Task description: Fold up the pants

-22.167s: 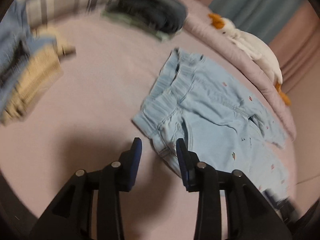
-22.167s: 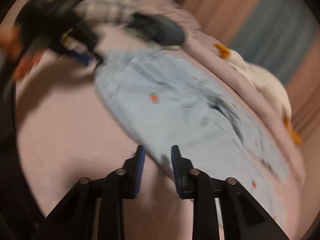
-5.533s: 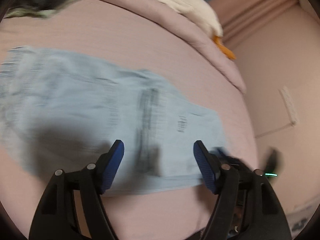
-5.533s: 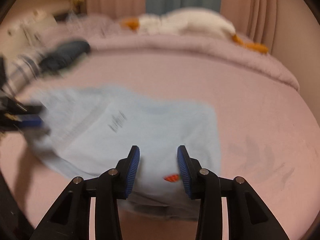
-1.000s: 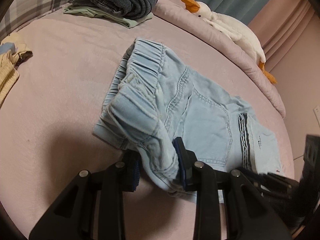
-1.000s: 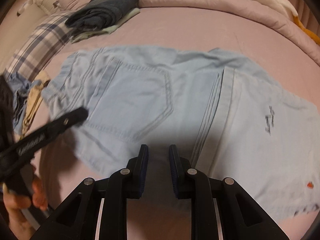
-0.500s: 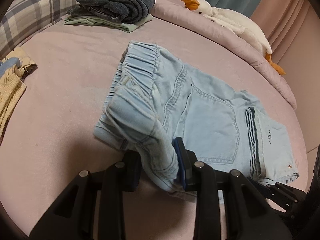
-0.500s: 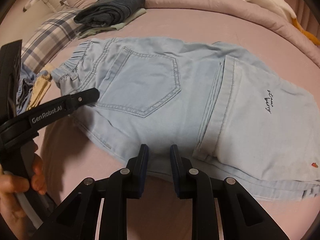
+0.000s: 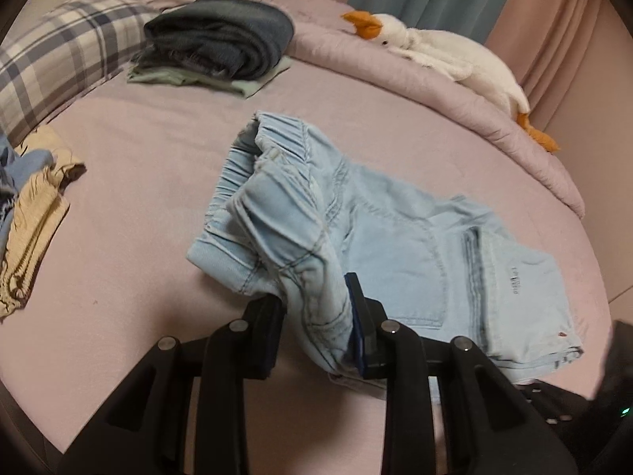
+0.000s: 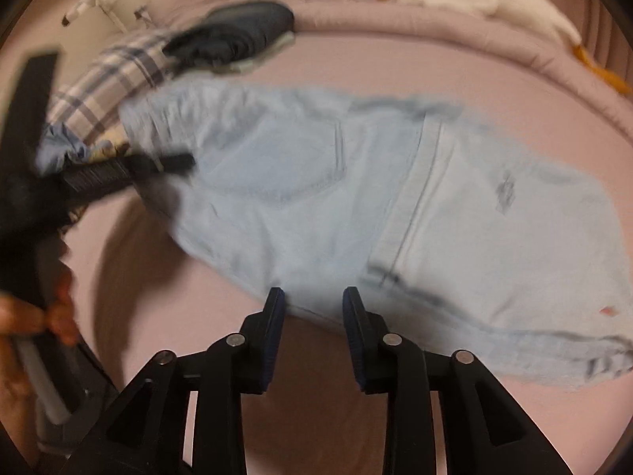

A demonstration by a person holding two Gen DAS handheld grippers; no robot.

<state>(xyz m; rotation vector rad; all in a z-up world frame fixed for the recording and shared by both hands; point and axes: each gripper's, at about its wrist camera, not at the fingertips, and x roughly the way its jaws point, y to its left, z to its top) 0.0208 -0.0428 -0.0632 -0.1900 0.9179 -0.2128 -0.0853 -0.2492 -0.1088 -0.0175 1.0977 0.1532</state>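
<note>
Left tongs (image 9: 316, 316) clamped on light-blue pants' (image 9: 395, 245) waistband corner, lifted off the pink bed (image 9: 138, 158); right tongs (image 10: 312, 308) just opening, empty, at the near hem. Mid-fold; next, probably carrying waistband over the folded legs.

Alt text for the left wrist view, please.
The left tool pinches the bunched waistband corner of light blue denim pants lying on a pink bed. Behind lie folded dark jeans and a white plush goose.
</note>
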